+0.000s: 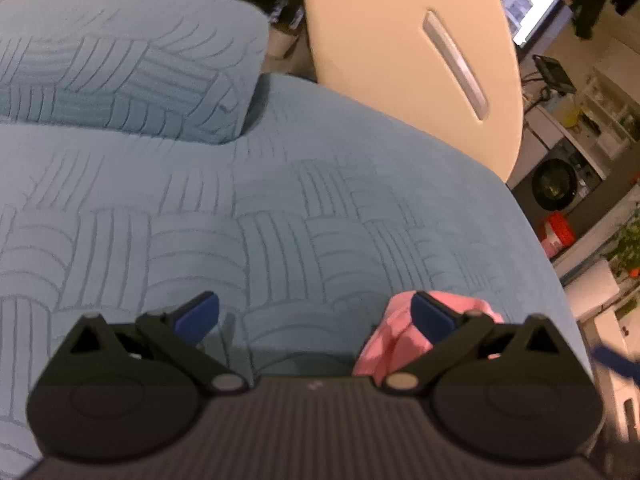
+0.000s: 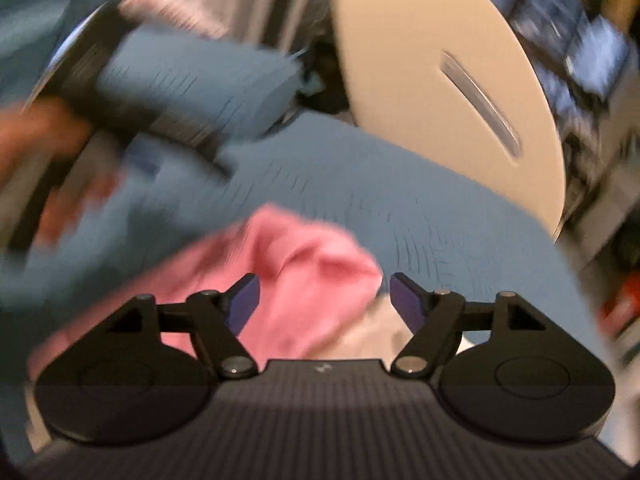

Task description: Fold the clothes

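Both grippers, left gripper point(image 1: 316, 322) and right gripper point(image 2: 324, 300), spread above pink garment point(image 2: 288, 272) on blue quilt point(image 1: 280, 200).

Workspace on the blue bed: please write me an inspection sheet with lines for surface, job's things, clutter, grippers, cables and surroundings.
Surface: blue quilted bedspread with a matching pillow at the far left.
Job's things: crumpled pink garment lying on the bedspread, not yet folded; a pale cloth shows beside it, too blurred to name.
Clutter: nothing seen on the bed besides these.
Grippers: left gripper jaws open, empty, pink garment beside its right finger; right gripper jaws open, empty, above the garment.
Cables: dark cables near a small device on the far shelf.
Surroundings: cream panel with a metal handle, washing machine, bright window.
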Demonstrator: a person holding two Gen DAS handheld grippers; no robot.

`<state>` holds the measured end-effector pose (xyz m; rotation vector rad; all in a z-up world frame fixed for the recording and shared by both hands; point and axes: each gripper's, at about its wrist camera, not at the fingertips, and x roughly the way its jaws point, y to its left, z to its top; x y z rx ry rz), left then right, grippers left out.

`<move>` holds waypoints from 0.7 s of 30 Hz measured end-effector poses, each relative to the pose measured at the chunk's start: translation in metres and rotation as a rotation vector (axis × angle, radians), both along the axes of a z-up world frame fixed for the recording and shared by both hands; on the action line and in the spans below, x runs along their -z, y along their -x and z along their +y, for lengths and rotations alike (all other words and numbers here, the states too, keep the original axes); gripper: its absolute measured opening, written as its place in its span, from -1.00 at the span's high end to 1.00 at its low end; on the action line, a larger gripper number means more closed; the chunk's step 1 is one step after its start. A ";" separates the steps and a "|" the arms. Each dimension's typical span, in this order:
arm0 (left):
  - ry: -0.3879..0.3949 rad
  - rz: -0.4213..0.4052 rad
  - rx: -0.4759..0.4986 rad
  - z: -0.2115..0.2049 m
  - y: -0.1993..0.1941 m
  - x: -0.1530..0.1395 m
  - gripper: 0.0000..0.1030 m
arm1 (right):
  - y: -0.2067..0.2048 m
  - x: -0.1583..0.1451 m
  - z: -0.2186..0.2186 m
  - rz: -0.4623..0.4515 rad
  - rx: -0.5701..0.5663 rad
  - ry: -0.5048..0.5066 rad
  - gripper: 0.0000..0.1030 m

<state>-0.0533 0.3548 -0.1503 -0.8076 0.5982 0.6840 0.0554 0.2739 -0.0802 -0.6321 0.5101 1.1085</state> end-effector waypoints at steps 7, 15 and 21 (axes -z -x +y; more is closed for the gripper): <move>0.018 -0.005 -0.012 0.015 -0.001 0.005 -1.00 | -0.048 0.052 0.075 -0.141 -0.156 0.308 -0.41; 0.048 -0.060 -0.070 0.035 0.013 0.006 -1.00 | -0.010 0.026 0.088 -0.096 -0.217 0.244 0.87; 0.036 -0.103 -0.121 0.037 0.025 -0.002 -1.00 | 0.078 0.018 0.064 0.091 -0.280 0.163 0.86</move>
